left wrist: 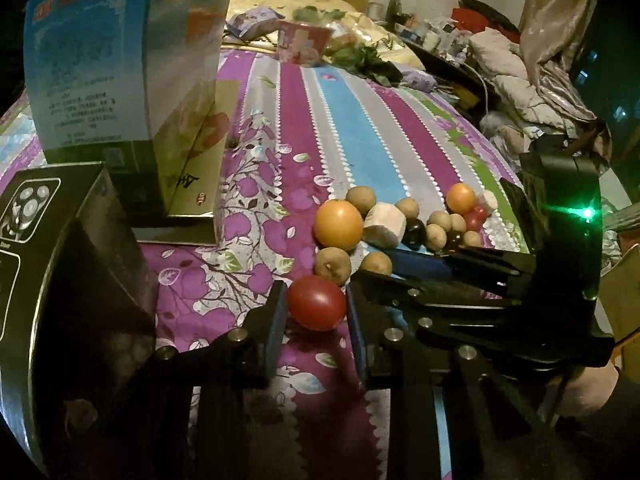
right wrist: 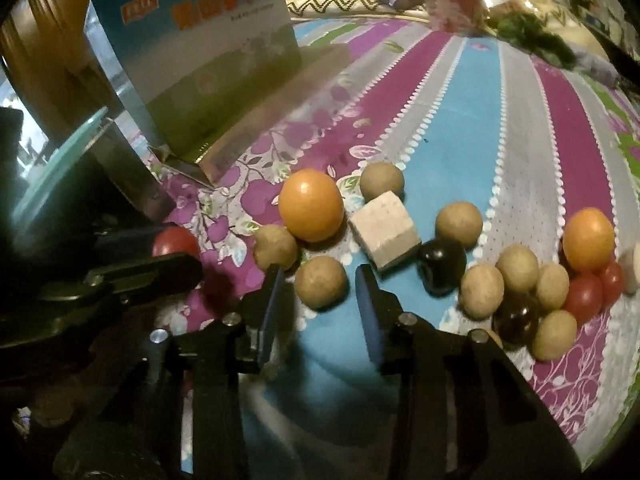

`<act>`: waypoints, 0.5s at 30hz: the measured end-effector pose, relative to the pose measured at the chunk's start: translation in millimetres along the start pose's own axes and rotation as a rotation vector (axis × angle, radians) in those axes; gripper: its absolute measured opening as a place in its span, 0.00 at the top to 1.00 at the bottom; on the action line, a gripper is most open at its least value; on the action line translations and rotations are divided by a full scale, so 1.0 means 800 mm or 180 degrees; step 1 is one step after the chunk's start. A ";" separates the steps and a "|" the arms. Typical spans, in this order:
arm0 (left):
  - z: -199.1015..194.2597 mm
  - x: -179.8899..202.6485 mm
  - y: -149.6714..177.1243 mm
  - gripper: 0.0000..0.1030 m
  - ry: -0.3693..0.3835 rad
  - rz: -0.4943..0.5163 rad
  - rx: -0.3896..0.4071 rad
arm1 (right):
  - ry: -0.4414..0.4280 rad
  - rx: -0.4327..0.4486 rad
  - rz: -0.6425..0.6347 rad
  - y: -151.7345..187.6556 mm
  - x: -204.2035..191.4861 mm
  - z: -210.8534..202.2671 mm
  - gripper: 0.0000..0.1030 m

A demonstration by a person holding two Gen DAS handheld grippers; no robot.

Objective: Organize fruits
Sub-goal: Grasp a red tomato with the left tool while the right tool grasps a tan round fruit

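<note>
Open striped bedsheet (left wrist: 360, 120) is seen beyond the fruit pile, offering free passage there. The left side is blocked by an upright blue box (left wrist: 120, 60) and a black box (left wrist: 60, 260). The pile is packed tightly: brown fruits (right wrist: 320, 282), an orange (right wrist: 311, 205) and a pale block (right wrist: 384, 230) touch, leaving narrow gaps.

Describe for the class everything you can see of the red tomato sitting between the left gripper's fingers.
The red tomato is round, smooth and slightly glossy, a deep even red with no stem showing. It looks whole and unbruised. It sits between the blue-padded fingers of the left gripper, which appear closed against its sides. Below it is the purple floral bedsheet. It lies apart from the fruit cluster; a brown longan sits just beyond. The right wrist view shows it partly hidden.
</note>
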State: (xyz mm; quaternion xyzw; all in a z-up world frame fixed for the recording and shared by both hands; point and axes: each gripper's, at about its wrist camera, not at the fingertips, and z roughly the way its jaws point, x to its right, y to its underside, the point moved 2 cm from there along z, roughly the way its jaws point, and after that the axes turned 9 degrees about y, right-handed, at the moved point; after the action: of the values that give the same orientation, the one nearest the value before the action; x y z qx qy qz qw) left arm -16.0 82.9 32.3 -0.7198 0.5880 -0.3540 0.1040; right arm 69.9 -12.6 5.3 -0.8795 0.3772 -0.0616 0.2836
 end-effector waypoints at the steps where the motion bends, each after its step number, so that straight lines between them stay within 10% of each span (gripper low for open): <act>1: 0.001 0.000 0.000 0.71 -0.0004 -0.0009 -0.0004 | 0.0059 0.0005 -0.0023 0.001 0.000 0.000 0.74; 15: 0.005 0.030 -0.005 0.71 -0.0431 0.0072 -0.0157 | 0.0975 0.0112 0.0711 0.036 0.050 -0.106 0.74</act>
State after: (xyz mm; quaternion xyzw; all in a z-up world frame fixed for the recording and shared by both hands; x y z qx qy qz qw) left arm -8.9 60.7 40.8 -0.7377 0.5963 -0.2887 0.1297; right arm 52.9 -94.6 56.1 -0.8074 0.5102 -0.1694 0.2433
